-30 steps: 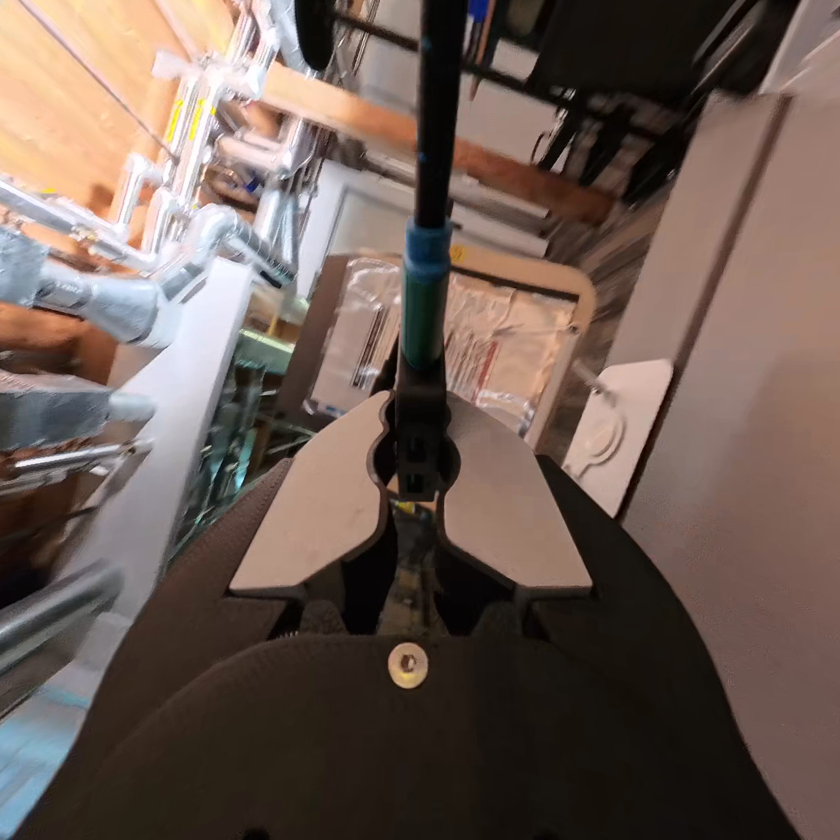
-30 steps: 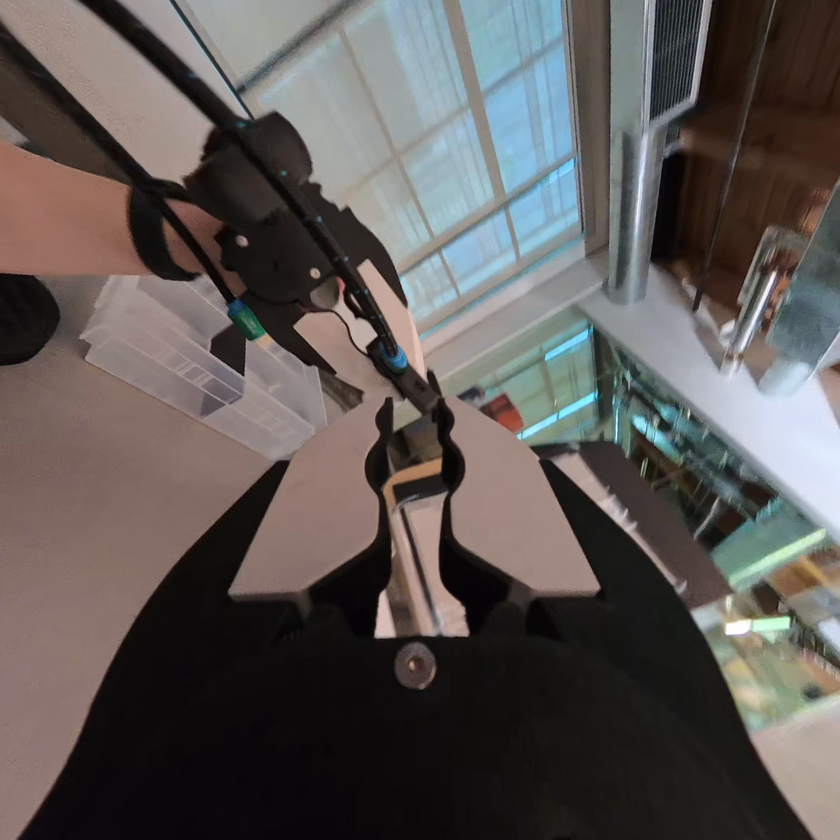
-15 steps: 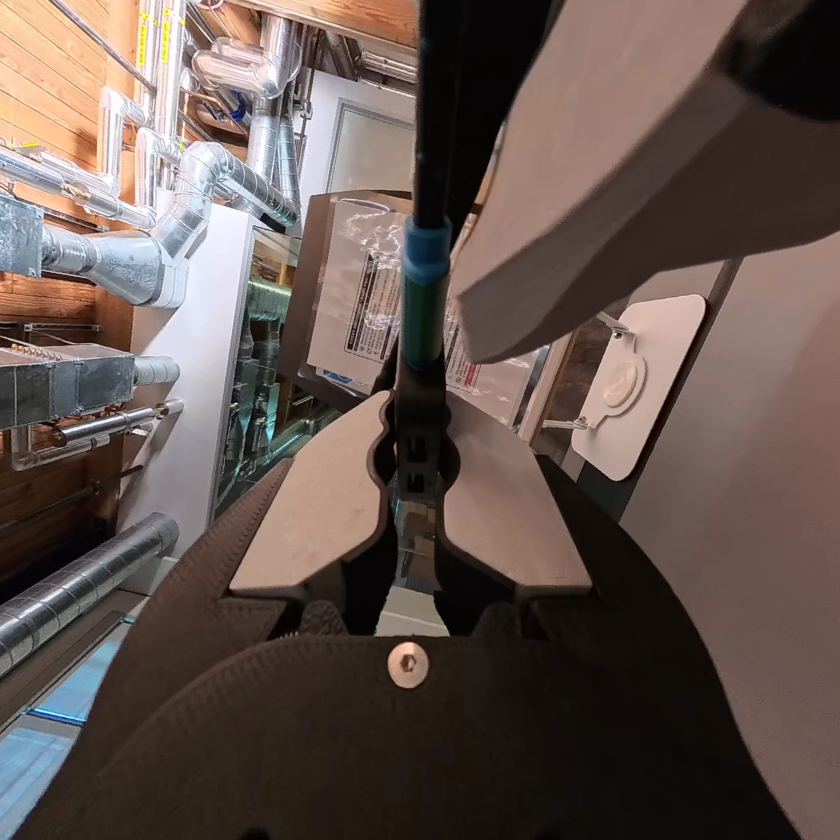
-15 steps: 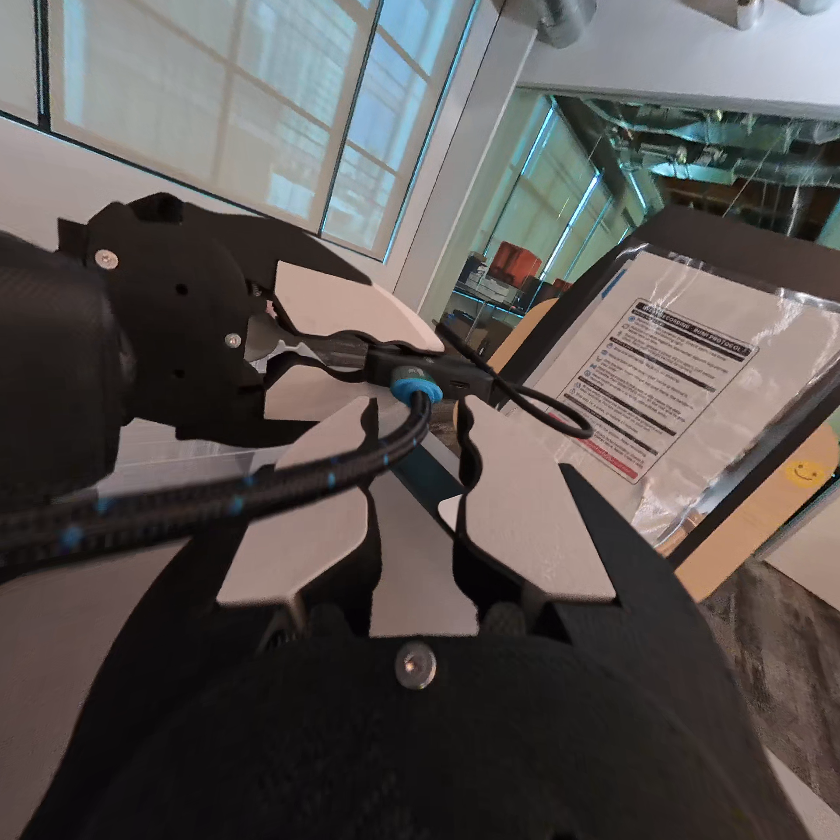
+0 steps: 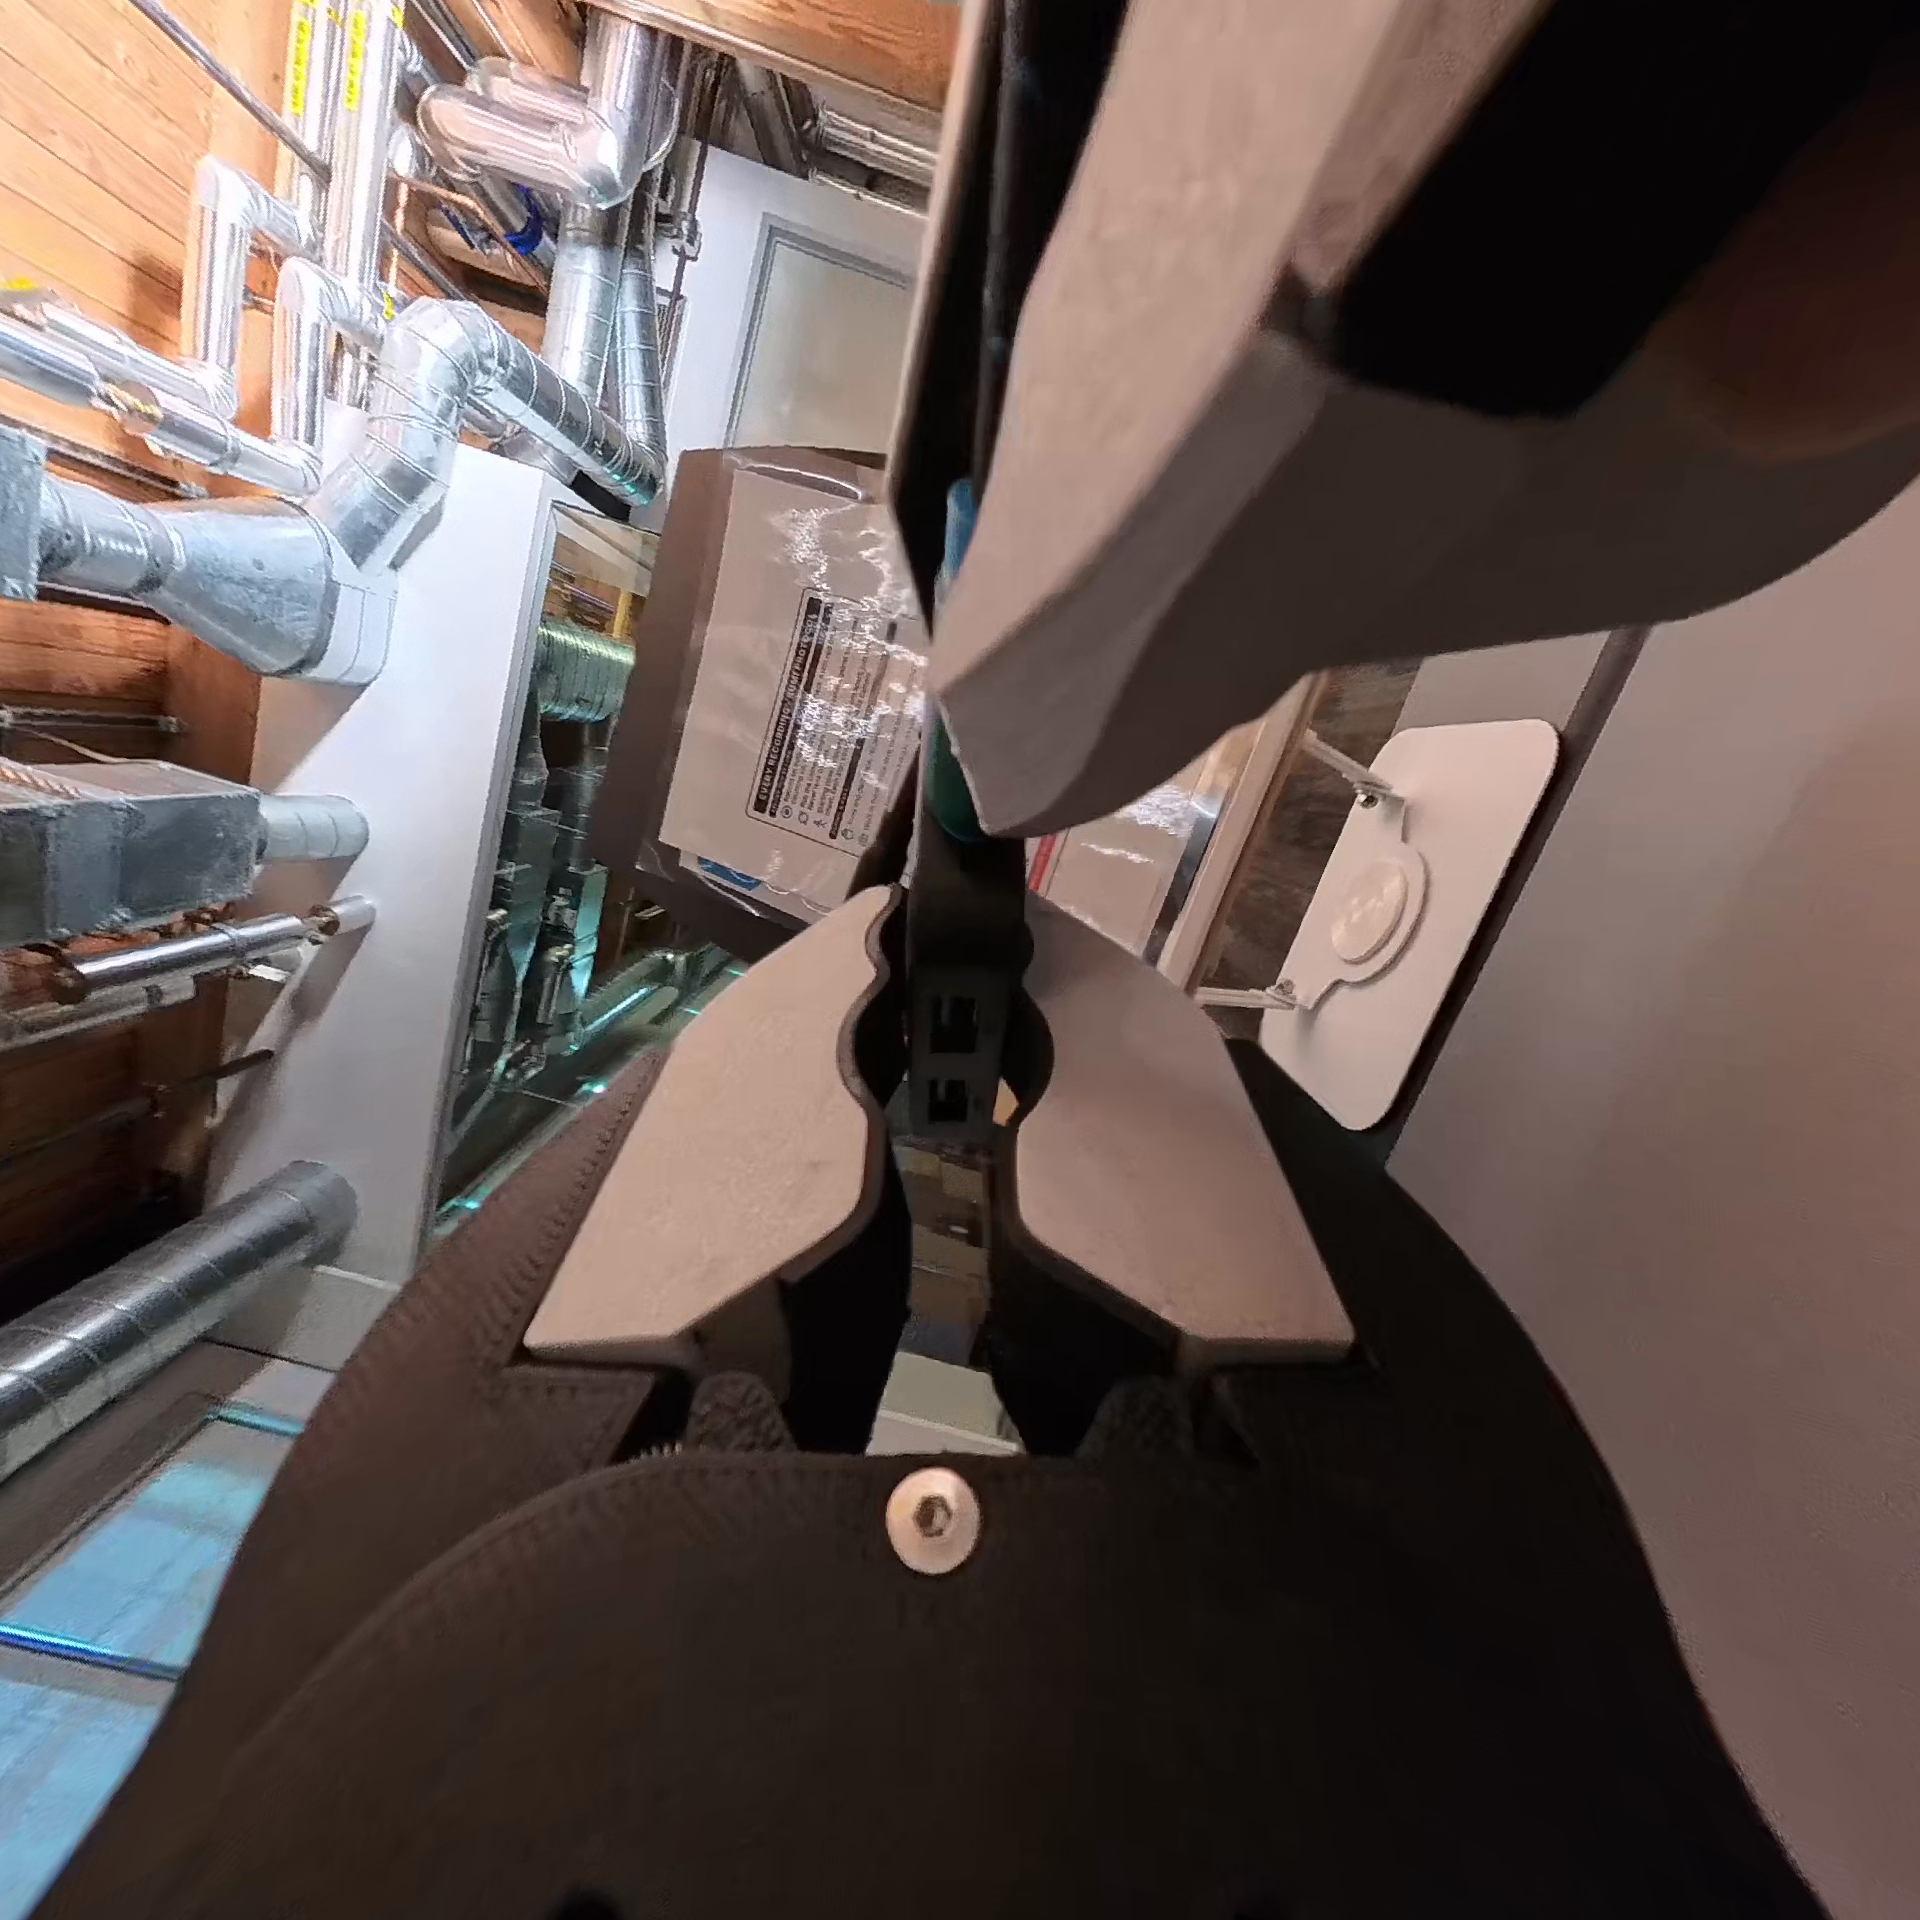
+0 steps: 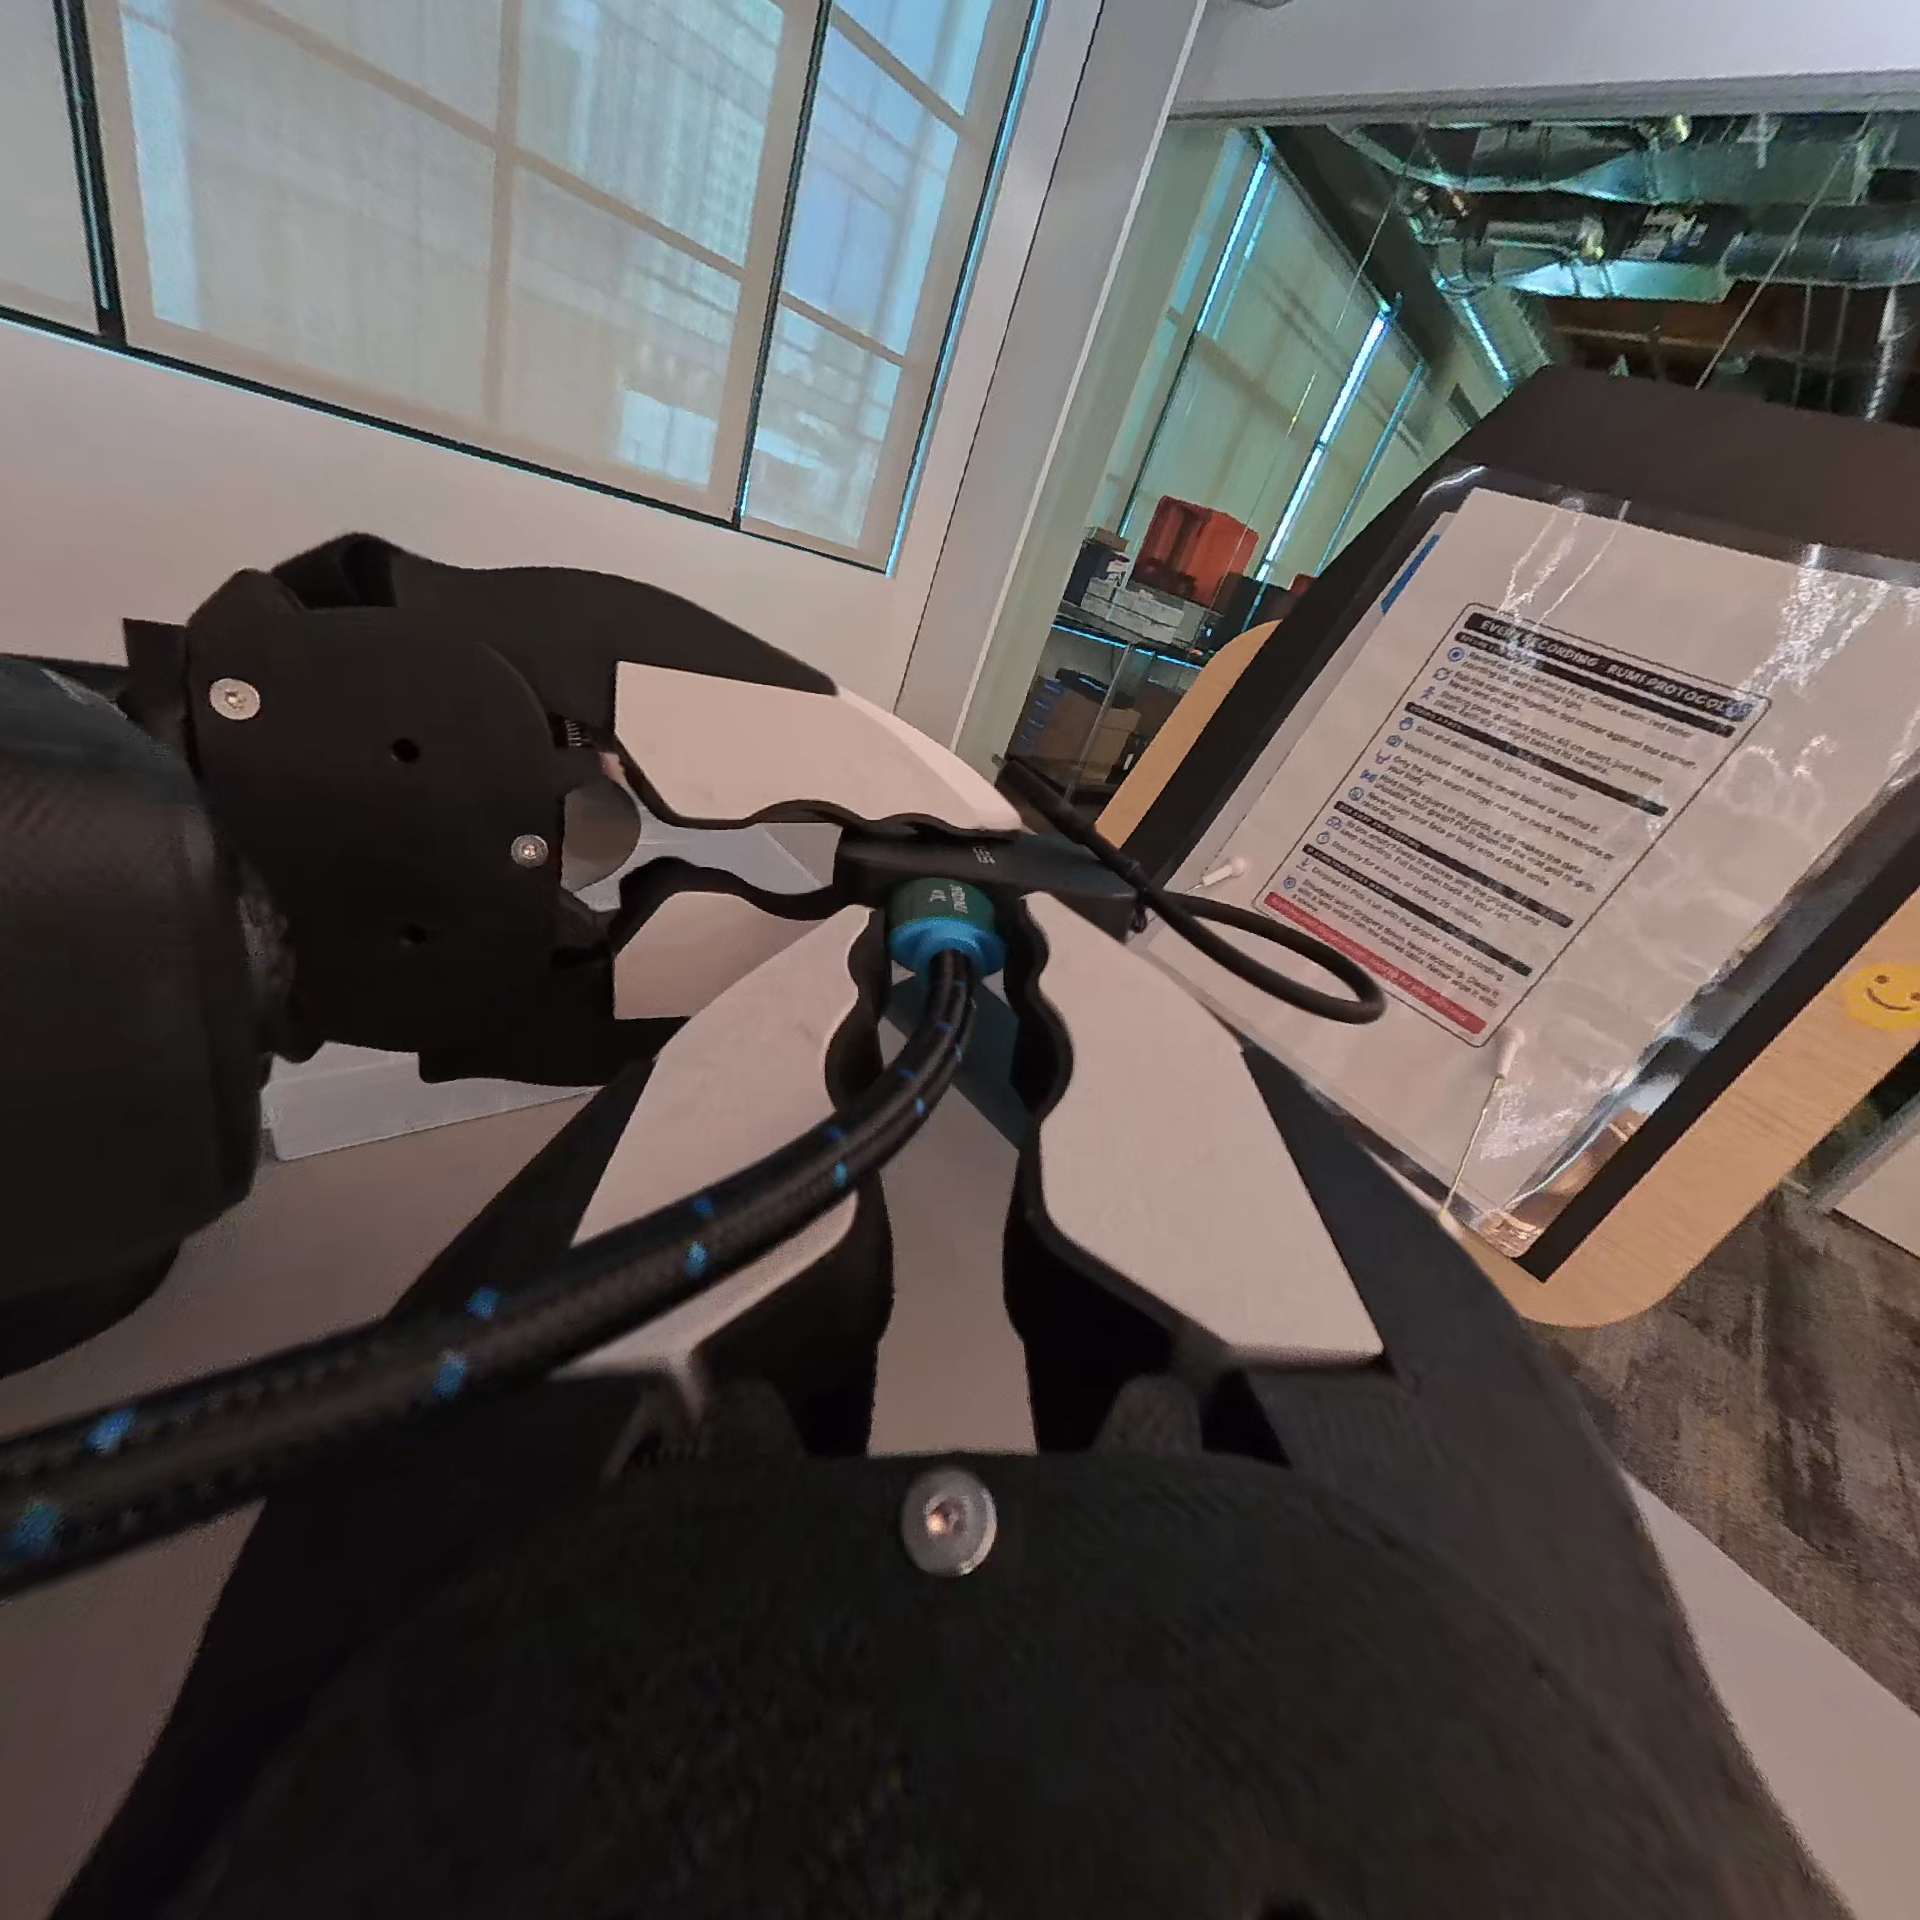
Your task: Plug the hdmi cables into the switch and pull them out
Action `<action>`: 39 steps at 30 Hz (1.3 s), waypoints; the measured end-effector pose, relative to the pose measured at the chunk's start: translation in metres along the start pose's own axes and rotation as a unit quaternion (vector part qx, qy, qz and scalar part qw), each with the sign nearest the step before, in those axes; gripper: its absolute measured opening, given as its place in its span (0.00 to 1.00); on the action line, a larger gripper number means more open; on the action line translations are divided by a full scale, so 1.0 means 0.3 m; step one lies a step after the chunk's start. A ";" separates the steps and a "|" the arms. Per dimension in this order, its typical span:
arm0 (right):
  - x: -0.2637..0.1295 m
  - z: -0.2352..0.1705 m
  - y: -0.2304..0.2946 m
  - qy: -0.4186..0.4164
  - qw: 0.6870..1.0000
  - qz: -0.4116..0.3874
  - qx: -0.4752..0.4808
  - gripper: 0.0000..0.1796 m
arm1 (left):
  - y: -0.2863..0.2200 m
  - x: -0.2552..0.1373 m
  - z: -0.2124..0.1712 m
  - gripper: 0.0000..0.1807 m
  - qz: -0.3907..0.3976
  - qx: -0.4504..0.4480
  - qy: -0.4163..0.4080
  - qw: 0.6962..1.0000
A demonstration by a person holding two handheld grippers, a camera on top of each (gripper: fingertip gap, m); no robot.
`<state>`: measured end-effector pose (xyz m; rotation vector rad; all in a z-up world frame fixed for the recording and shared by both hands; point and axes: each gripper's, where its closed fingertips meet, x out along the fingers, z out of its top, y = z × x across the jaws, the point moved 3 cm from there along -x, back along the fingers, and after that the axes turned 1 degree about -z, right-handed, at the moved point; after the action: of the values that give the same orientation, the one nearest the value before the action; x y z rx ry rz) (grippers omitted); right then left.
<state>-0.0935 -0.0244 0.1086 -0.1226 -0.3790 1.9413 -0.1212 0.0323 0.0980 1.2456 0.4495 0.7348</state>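
My left gripper (image 5: 956, 920) is shut on a small black HDMI switch (image 5: 951, 1049), whose two ports face the camera. In the right wrist view this gripper (image 6: 914, 831) comes in from the left, holding the switch (image 6: 997, 862) flat; a thin black lead (image 6: 1299, 966) loops from the switch's far end. My right gripper (image 6: 940, 920) is shut on the green-and-blue plug (image 6: 935, 914) of a braided black HDMI cable (image 6: 623, 1278). The plug sits against the switch's near side. In the left wrist view the plug (image 5: 951, 790) shows just above the switch, half hidden by a right gripper finger (image 5: 1195, 499).
A laminated sheet on a black stand (image 6: 1558, 831) is just beyond the switch, on a wooden board. The pale table top (image 6: 156, 1278) lies below. Windows fill the back left. A white plate (image 5: 1392, 914) hangs on the grey wall.
My right gripper has brought the plug in until it meets the switch. The left gripper has kept its hold on the switch, and both views have swung round.
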 end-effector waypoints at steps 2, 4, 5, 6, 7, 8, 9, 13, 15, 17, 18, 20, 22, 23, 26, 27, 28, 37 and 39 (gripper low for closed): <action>0.000 -0.001 -0.002 -0.004 1.000 -0.005 0.000 0.12 | 0.001 0.002 0.000 0.08 0.003 -0.005 0.003 1.000; 0.000 -0.001 -0.005 -0.004 1.000 -0.007 0.003 0.12 | 0.000 0.005 -0.001 0.08 0.001 -0.014 0.004 1.000; 0.001 -0.002 -0.005 -0.002 1.000 -0.009 0.000 0.12 | -0.002 0.006 -0.001 0.08 -0.003 -0.017 0.004 1.000; 0.001 -0.004 -0.005 0.000 1.000 -0.011 -0.004 0.12 | -0.004 0.007 -0.002 0.08 -0.005 -0.017 0.002 1.000; 0.001 -0.005 -0.004 0.001 1.000 -0.009 -0.002 0.12 | -0.005 0.008 -0.003 0.08 -0.006 -0.016 -0.001 1.000; 0.002 -0.007 -0.005 0.002 1.000 -0.002 0.007 0.12 | -0.006 0.009 -0.004 0.08 -0.006 -0.016 -0.002 1.000; 0.003 -0.009 -0.007 0.003 1.000 0.011 0.025 0.12 | -0.007 0.010 -0.006 0.08 -0.006 -0.016 -0.003 1.000; 0.010 -0.031 -0.016 0.018 0.999 0.006 0.034 0.12 | -0.026 0.024 -0.015 0.08 -0.020 -0.018 0.010 1.000; 0.013 -0.033 -0.014 0.023 1.000 -0.008 0.012 0.12 | -0.027 0.027 -0.019 0.08 -0.021 -0.018 0.010 1.000; 0.013 -0.032 -0.012 0.030 0.999 -0.021 -0.015 0.12 | -0.027 0.028 -0.020 0.08 -0.022 -0.018 0.011 1.000; 0.012 -0.029 -0.011 0.030 0.999 -0.019 -0.016 0.12 | -0.024 0.026 -0.018 0.08 -0.020 -0.018 0.007 1.000; 0.011 -0.027 -0.016 0.031 0.999 -0.005 0.018 0.12 | -0.024 0.026 -0.017 0.08 -0.023 -0.022 0.008 0.999; 0.010 -0.029 -0.016 0.038 0.999 -0.009 0.005 0.12 | -0.027 0.027 -0.017 0.08 -0.027 -0.023 0.008 0.999; 0.009 -0.026 -0.013 0.040 0.999 -0.014 -0.011 0.12 | -0.026 0.027 -0.017 0.08 -0.027 -0.023 0.005 0.999; 0.006 -0.022 -0.015 0.039 0.999 -0.007 -0.012 0.12 | -0.022 0.024 -0.016 0.08 -0.031 -0.030 -0.001 0.999; 0.005 -0.022 -0.016 0.040 0.999 -0.006 -0.009 0.12 | -0.022 0.024 -0.016 0.08 -0.029 -0.028 -0.001 0.999; 0.007 -0.024 -0.018 0.042 0.999 0.001 0.006 0.12 | -0.024 0.025 -0.017 0.08 -0.031 -0.029 0.001 0.999; 0.010 -0.031 -0.020 0.058 0.998 -0.001 0.017 0.12 | -0.031 0.031 -0.019 0.08 -0.040 -0.037 0.018 0.998; -0.017 -0.009 -0.044 0.040 0.999 -0.021 0.007 0.12 | -0.017 0.055 -0.116 0.07 -0.030 -0.034 0.107 0.993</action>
<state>-0.0790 -0.0239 0.1099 -0.1802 -0.3124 1.8912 -0.1319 0.0671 0.0849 1.0904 0.6289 0.8296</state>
